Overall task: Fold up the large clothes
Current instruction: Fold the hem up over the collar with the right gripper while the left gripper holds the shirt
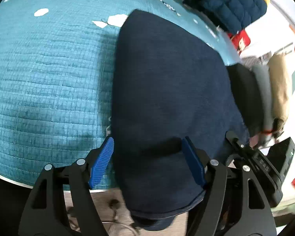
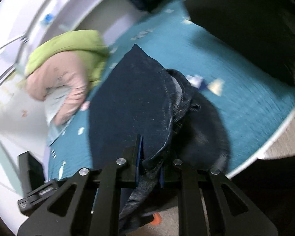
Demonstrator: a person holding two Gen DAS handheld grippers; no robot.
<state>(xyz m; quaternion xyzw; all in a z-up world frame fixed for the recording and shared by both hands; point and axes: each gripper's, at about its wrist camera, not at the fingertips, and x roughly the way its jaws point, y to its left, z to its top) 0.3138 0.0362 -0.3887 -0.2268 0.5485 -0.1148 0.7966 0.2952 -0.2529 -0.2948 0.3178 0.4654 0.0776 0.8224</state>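
Only partly legible text: pale characters, roughly "0 0:5", on the small screen of the black camera body (image 1: 273, 163) at 4 o'clock in left wrist view. Red-and-white box (image 1: 240, 39) at 2 o'clock carries white marks, too blurred to read

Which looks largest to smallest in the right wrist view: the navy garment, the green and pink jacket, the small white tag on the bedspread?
1. navy garment, though it lies nearest the camera, which inflates it.
2. green and pink jacket.
3. small white tag, by far the smallest.
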